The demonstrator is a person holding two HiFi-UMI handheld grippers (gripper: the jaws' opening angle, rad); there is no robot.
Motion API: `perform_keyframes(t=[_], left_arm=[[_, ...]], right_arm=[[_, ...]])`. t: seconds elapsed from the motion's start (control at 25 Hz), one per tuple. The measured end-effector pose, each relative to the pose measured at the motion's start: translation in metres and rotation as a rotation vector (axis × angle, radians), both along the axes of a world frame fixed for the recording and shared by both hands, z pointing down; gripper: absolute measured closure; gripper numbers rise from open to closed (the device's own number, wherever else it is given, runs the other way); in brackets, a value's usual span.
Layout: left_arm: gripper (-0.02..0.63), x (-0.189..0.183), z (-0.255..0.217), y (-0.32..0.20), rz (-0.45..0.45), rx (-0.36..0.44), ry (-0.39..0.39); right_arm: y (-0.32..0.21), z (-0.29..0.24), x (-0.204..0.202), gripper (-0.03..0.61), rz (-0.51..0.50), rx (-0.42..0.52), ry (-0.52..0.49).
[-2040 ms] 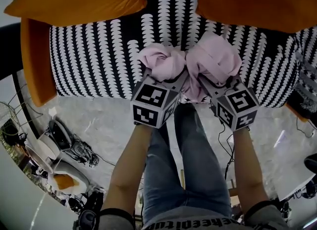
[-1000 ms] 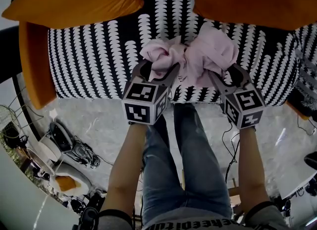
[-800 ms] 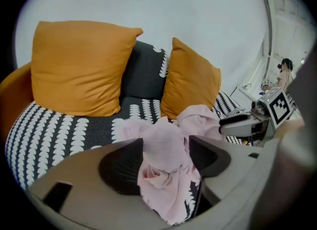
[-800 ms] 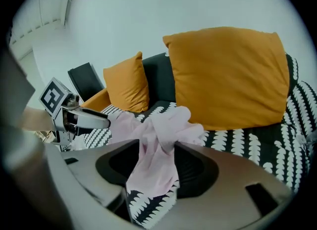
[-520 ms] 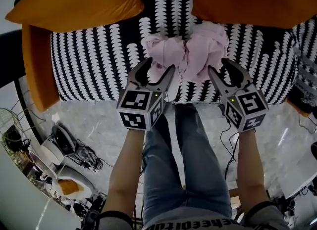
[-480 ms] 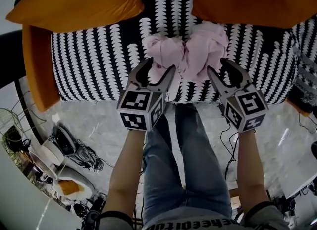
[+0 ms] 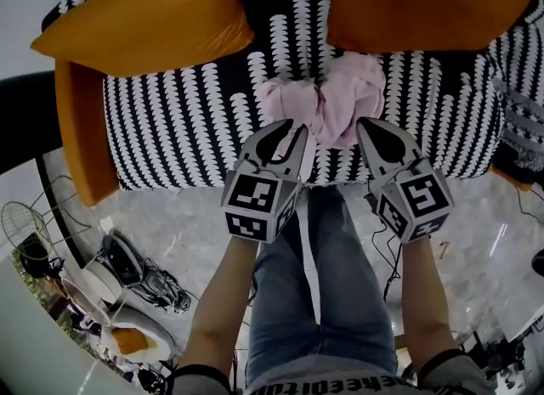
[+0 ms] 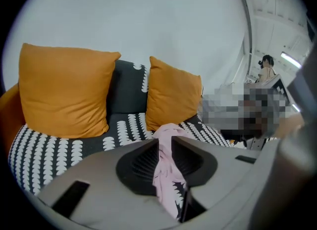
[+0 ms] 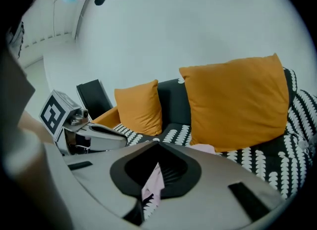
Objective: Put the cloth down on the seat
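1. Nearest me in the head view: the person's jeans (image 7: pixel 319 300) and both forearms.
2. Left gripper (image 7: pixel 293 133): its jaws have just been closing. A narrow slit remains between the tips and nothing is clamped (pink shows through the slit only).
3. Right gripper (image 7: pixel 367 123): its jaws have just closed tip to tip, empty.
4. The cloth (image 7: pixel 336 100) lies bunched on the patterned seat (image 7: pixel 187 121), just beyond both grippers and gripped by neither.
5. Behind it: one orange cushion (image 7: pixel 144 19) and a second cushion (image 7: pixel 416 2).

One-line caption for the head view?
Pink cloth lies on the patterned seat; left gripper, jaws just closing empty, and shut right gripper hover near it.
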State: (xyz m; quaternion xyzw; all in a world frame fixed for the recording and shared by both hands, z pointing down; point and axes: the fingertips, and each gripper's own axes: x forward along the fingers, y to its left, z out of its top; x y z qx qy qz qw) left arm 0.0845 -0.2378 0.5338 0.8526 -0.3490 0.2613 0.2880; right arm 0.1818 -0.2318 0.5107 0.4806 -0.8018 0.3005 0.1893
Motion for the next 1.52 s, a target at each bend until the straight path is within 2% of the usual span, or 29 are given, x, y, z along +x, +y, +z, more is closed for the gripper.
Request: perform_keyframes(t=[0.12,0.24,0.44,0.56,0.88,1.16,1.52], left_arm=[[0.532,0.01,-0.009,0.007,0.023,0.017,0.024],[0.564,0.01,-0.015,-0.012,0.074,0.094,0.04],[0.59,0.002,-0.044,-0.019,0.076,0.134,0.077],[0.591,0.006,-0.072,-0.015,0.094,0.158,0.101],[0.592,0.013,-0.144,0.012,0.226,0.226,0.138],[0.592,0.007,-0.206,0.033,0.256,0.258,0.225],[0.592,0.001,-0.284,0.054,0.348,0.386,0.289]], right_arm=[[0.011,-0.002,0.002,0.583,0.012,0.01,-0.014],[0.0,-0.003,-0.003,0.583,0.049,0.071,-0.016],[0.002,-0.029,-0.018,0.583,0.063,0.1,-0.033],[0.008,-0.054,-0.021,0.583,0.065,0.127,-0.045],[0.021,-0.134,-0.034,0.583,0.085,0.222,-0.036],[0.04,-0.199,-0.047,0.583,0.097,0.299,-0.013],[0.061,-0.268,-0.077,0.583,0.091,0.417,0.001]])
